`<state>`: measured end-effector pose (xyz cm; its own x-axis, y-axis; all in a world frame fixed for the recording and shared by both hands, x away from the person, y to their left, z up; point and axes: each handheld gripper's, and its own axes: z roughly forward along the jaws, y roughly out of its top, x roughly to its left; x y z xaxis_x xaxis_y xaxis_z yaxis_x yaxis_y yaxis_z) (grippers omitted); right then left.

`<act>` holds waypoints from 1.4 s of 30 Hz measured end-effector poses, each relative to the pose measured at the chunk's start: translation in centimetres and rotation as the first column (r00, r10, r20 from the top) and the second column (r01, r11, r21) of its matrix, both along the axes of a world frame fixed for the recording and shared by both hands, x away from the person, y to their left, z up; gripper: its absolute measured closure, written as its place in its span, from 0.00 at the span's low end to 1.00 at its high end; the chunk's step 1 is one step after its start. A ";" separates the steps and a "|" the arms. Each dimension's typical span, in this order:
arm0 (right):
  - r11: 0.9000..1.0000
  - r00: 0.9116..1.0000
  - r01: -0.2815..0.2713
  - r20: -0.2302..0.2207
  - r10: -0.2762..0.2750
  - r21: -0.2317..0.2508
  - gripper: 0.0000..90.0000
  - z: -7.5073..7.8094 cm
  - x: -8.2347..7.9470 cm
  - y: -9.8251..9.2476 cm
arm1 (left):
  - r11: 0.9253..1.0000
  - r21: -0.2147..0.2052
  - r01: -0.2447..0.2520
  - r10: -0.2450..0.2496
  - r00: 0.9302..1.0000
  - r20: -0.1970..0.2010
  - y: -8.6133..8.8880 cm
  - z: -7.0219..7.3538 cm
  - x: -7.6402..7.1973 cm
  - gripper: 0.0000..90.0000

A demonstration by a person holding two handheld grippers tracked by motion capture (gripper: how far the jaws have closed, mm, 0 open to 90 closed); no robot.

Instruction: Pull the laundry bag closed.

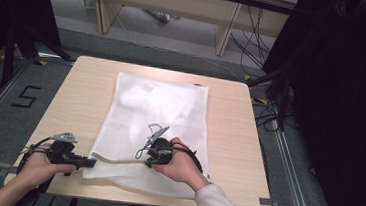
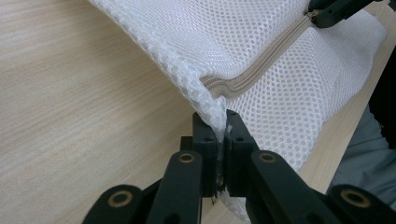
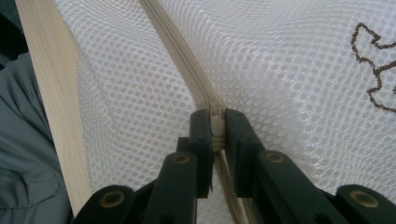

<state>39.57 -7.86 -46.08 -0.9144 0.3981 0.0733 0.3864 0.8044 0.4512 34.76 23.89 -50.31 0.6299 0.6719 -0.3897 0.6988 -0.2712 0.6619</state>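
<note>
What lies inside the mesh bag (image 1: pixel 157 116) is a white blur, too indistinct to identify.

Bare table (image 1: pixel 78 99) runs wide down your left of the mesh bag (image 1: pixel 160 111); a gripper can pass there w/o touching anything. Right of the bag there's another bare strip, approx. as wide, open up to the far edge. The bag takes the middle, front edge to nearly the back, w/ a lumpy rise under the mesh at the far end. Near edge is crowded: left gripper (image 1: pixel 88 163) and right gripper (image 1: pixel 152 161) both sit on the bag's front hem, forearms blocking the way in.
</note>
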 end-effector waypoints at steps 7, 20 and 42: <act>1.000 1.000 0.003 0.009 -0.003 -0.009 0.92 0.1 0.1 -0.3 | 1.000 0.006 0.005 -0.005 1.000 0.002 0.1 0.0 0.0 0.95; 1.000 1.000 0.027 -0.003 -0.027 -0.006 0.92 0.2 -0.1 -1.3 | 1.000 -0.010 -0.022 0.022 1.000 0.008 0.0 -0.1 0.0 0.95; 1.000 1.000 0.026 0.000 -0.026 0.002 0.92 0.5 0.0 -2.1 | 1.000 -0.009 -0.020 0.020 1.000 0.010 0.1 -0.1 0.0 0.95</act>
<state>39.54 -9.91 -45.59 -0.9037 0.4216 0.0740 0.4071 0.7931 0.4529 34.78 24.00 -50.40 0.6201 0.6810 -0.3895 0.6972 -0.2507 0.6716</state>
